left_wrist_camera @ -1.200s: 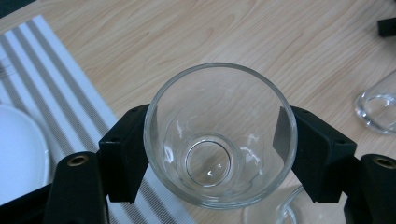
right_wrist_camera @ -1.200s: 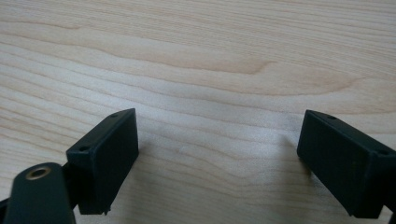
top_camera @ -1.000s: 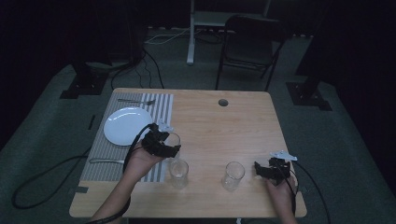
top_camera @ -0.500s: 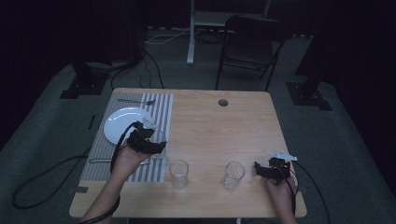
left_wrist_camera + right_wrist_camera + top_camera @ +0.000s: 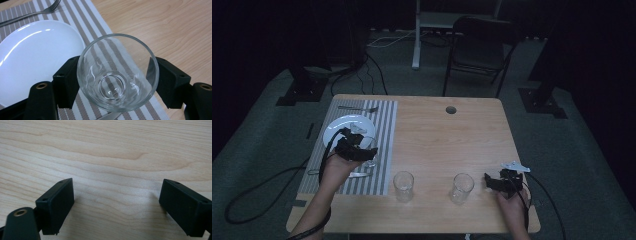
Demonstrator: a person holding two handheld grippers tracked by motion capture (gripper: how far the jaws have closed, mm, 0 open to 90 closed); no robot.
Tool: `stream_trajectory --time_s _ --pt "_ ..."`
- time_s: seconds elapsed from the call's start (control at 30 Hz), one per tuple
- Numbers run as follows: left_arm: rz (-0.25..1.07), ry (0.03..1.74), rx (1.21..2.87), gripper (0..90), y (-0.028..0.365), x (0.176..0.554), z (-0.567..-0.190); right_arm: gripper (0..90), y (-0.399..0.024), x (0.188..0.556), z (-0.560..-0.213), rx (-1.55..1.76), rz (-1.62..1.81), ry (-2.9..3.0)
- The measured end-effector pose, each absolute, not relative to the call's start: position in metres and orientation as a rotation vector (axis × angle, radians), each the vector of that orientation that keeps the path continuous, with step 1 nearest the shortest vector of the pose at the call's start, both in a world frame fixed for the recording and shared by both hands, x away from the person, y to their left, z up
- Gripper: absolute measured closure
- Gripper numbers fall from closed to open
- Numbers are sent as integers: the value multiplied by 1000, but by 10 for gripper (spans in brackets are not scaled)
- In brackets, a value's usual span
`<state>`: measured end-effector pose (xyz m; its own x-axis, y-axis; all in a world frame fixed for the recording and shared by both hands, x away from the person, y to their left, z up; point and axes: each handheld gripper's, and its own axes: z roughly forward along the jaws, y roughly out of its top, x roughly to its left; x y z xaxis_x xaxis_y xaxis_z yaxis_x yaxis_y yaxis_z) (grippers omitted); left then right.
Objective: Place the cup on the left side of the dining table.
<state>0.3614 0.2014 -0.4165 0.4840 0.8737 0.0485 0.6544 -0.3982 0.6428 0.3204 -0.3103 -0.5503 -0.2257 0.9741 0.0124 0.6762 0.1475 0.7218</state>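
Note:
My left gripper is shut on a clear drinking glass, one black jaw on each side of its wall. It holds the glass upright, low over the striped placemat, just right of the white plate. Whether the glass touches the mat I cannot tell. My right gripper rests near the table's front right and stands open, with bare wood between its jaws. Two more clear glasses stand on the wood between the two grippers.
A fork lies across the far end of the placemat, beyond the plate. Another utensil lies on the mat near my left hand. The wooden table has a cable hole. A chair stands behind it.
My left gripper has carried the glass leftwards, from beside the left standing glass to over the placemat next to the plate. The right gripper has stayed in place.

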Motion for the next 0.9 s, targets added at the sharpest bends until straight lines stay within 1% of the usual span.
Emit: stream_trajectory --time_s 0.3,0.43,0.5,0.9 --pt "507 1297 2163 289 212 370 -422 122 -310 320 -550 1570 850 1968" --pt "478 1305 2157 289 214 373 -423 122 -310 320 -550 1570 850 1968" --pt "497 1310 2158 289 215 374 -425 122 -310 320 -550 1570 849 1968" --pt "505 1349 2169 289 221 380 -440 122 -310 320 -550 1571 850 1967"
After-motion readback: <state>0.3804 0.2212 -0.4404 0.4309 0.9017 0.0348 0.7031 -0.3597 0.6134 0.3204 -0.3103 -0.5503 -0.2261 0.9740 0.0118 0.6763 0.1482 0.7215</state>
